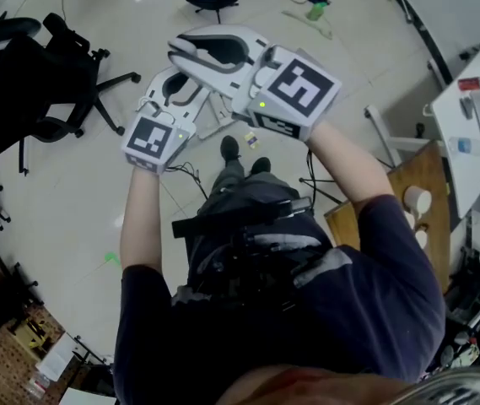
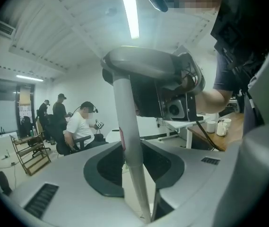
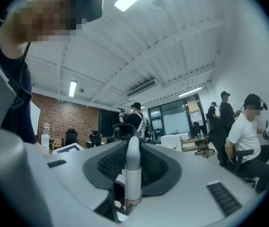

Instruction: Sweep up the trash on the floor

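the person's forearms are reaching out ahead of the body, each hand carrying a gripper. the left gripper (image 1: 176, 91) is sitting nearer and lower. its fingers are standing spread around a grey pole (image 2: 127, 126), which is running up between them with a little room showing at its sides, so they are not pressing on it. just above, the right gripper (image 1: 210, 53) is meeting the same pole higher up. its fingers are pinching the pole close below its rounded tip (image 3: 132, 150), which is poking out past them with a printed sticker low on it.

below the grippers the person's dark shoes (image 1: 230, 148) are standing on the pale floor (image 1: 71, 201). a small scrap of trash (image 1: 250, 140) is lying on the floor just beside the shoes, under the right gripper. a green scrap (image 1: 111, 259) is lying well apart, off to the person's left.

farther out, a black office chair (image 1: 54, 83) is standing at the left, and a wooden table (image 1: 417, 171) carrying a white cup (image 1: 417, 199) is standing at the right. across the room a seated person in a white shirt (image 2: 80, 126) is facing away.
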The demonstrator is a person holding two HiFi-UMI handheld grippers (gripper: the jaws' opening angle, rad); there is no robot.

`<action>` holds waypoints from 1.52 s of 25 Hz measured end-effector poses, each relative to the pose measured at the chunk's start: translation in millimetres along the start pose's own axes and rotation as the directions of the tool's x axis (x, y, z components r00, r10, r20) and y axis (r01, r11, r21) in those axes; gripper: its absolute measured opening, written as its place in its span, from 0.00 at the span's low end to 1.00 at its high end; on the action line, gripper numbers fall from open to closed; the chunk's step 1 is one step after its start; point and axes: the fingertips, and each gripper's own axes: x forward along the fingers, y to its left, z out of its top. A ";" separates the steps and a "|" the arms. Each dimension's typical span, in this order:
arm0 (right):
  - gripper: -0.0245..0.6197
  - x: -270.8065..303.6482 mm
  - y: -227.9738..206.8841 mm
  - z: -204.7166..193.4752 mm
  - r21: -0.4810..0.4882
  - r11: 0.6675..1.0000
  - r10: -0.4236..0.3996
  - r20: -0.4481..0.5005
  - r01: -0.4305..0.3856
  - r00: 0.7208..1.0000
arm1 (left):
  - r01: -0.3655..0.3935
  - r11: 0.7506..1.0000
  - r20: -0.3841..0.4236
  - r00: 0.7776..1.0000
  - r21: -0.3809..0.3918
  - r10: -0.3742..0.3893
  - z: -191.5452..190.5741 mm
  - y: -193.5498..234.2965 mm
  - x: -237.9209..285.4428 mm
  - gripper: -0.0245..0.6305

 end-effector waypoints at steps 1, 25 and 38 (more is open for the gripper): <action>0.20 -0.7 3.3 1.4 -0.012 1.000 -0.007 0.004 0.007 1.000 | -0.002 1.000 -0.011 1.000 0.010 0.002 0.3 -2.3 -0.7 0.21; 0.20 51.4 13.4 -40.2 -0.068 0.849 -0.526 -0.032 0.524 0.850 | 0.211 0.975 0.037 0.976 0.076 -0.214 -49.0 34.9 -74.1 0.24; 0.20 99.9 42.6 -100.9 0.009 0.751 -0.656 -0.111 0.661 0.747 | 0.225 0.967 0.009 0.974 0.122 -0.228 -115.5 47.4 -93.6 0.24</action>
